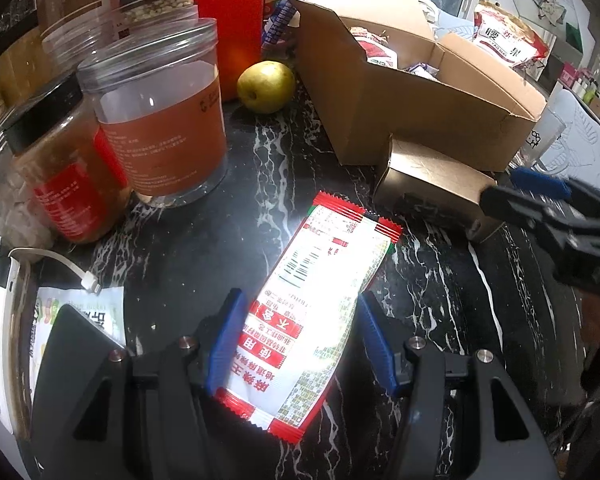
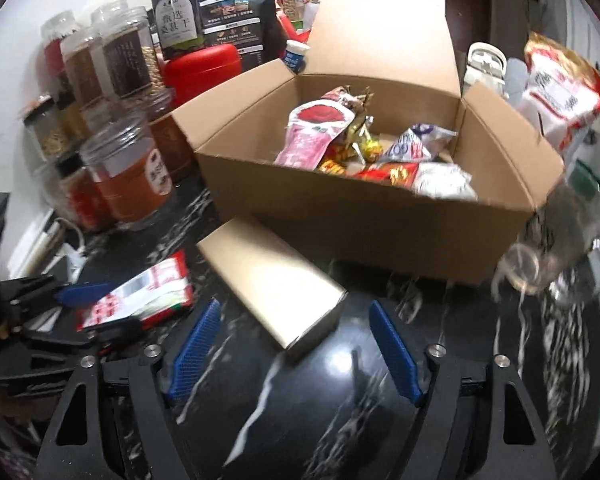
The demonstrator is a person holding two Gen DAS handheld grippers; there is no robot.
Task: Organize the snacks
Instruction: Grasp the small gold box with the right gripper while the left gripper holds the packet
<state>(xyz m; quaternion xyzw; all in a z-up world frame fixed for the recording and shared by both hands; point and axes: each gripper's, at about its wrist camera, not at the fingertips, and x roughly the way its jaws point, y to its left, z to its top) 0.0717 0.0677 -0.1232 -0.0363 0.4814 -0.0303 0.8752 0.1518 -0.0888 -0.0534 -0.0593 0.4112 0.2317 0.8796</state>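
A flat red-and-white snack packet with printed text (image 1: 312, 316) is lying on the black marble-patterned counter (image 1: 204, 240), in front of the open brown cardboard box (image 2: 364, 216) and a little to its left side. The left gripper (image 1: 296, 340) is standing around the near half of this packet, with one blue ribbed finger (image 1: 226, 340) on each side. The left finger is lying along the packet edge, and the other is just beside the opposite edge, so the jaws are standing at packet width; I cannot tell if they are pressing it.

The right gripper (image 2: 296, 352) is standing wide apart and holding nothing. Its blue fingers (image 2: 394, 356) are hovering over the counter, just in front of a small gold-beige rectangular carton (image 2: 272, 284), which is lying directly before the cardboard box.

Inside the cardboard box, several snack bags (image 2: 364, 148) are lying mixed together: pink, red, white and yellow ones. A yellow-green pear (image 1: 266, 86) is sitting near the left wall of the box. Farther left of the box, clear plastic jars with orange labels (image 1: 162, 120) are standing together, and a red cylindrical canister (image 1: 228, 28) is standing behind them. To the right of the box, a large red-and-white bag (image 2: 560, 96) is standing, and a blurred glass jar (image 2: 556, 252) is beside the near right corner.
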